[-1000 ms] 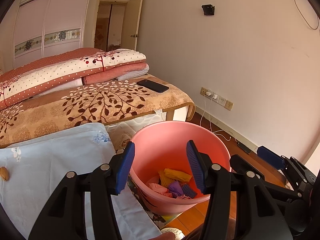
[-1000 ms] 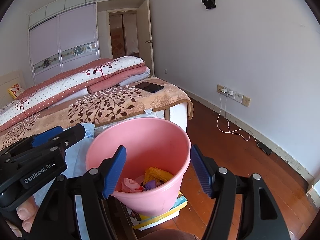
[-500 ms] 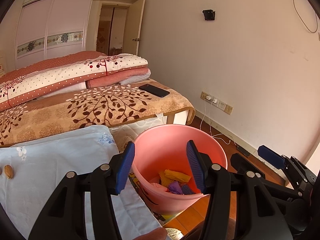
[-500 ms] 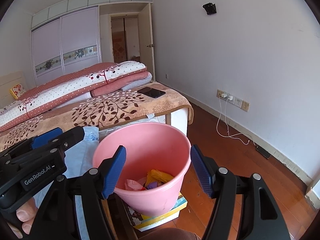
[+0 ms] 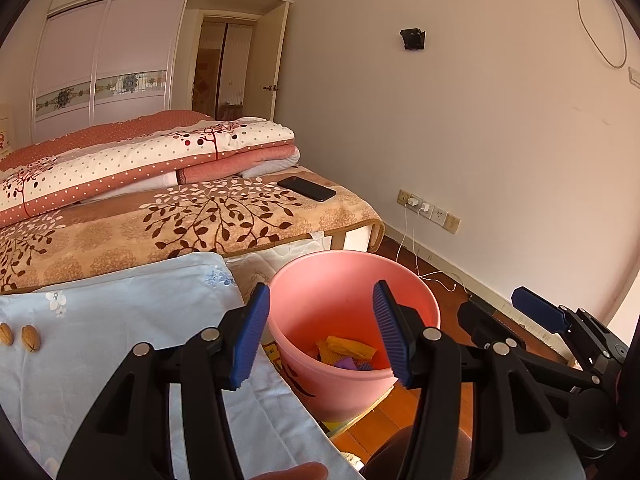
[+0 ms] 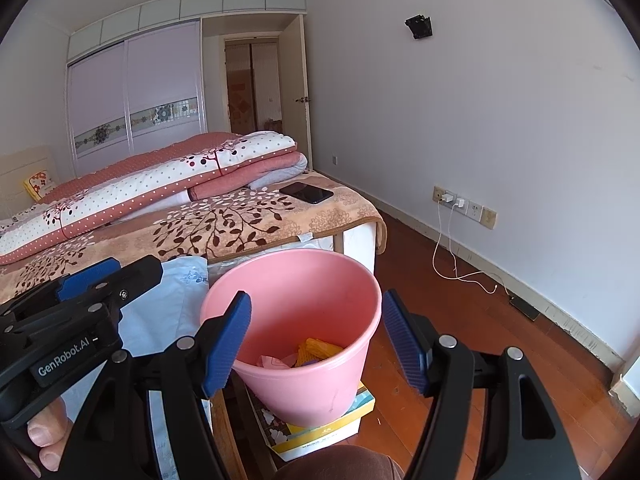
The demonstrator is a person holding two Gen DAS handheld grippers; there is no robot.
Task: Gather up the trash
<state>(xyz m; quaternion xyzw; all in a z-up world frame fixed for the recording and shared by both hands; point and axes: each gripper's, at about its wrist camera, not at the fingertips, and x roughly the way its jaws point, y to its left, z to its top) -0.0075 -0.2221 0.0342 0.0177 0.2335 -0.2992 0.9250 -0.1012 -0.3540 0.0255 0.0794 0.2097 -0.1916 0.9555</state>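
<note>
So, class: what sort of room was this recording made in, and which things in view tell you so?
Most likely a home bedroom. A bed with a folded quilt fills the middle, a sliding-door wardrobe stands behind it, and a phone lies on the blanket.

Pink bucket (image 5: 352,280); tan blanket (image 5: 192,224), brown leaf print; pale-blue floral cloth (image 5: 120,320); black phone (image 5: 306,188).

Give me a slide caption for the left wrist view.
Open left hand-held gripper above a pink bucket holding scraps, two nuts left on the blue cloth.
</note>
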